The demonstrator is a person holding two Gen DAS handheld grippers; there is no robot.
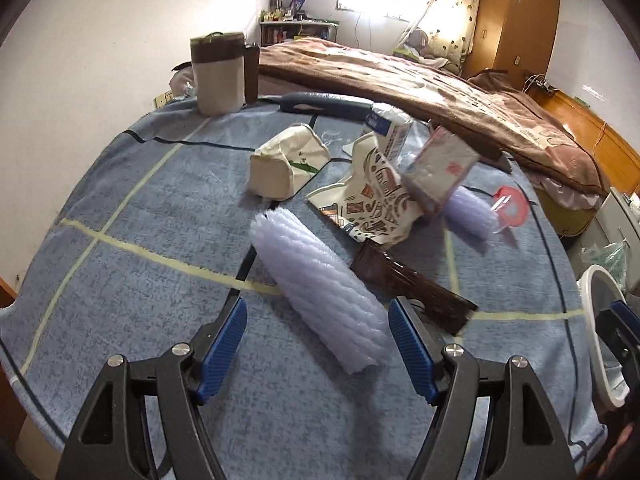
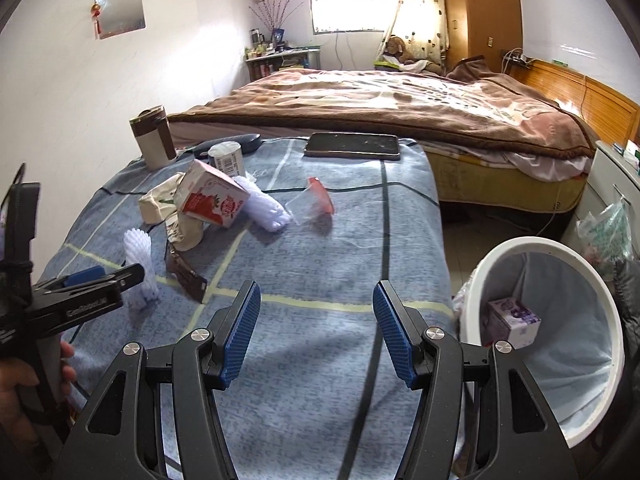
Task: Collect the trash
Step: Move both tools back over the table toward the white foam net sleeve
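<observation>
Between left tool (image 1: 318, 344) pads: foam sleeve (image 1: 320, 290), untouched | tool open

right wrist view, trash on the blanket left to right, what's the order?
White foam net → brown wrapper → strawberry milk carton → second foam net → clear cup with red rim. Off the blanket, far right: white bin.

A white foam net sleeve (image 1: 320, 292) lies on its side on the blue blanket (image 1: 140, 280); beyond it lie a brown wrapper (image 1: 412, 284), crumpled patterned bag (image 1: 372, 200) and strawberry carton (image 2: 212, 200).
</observation>
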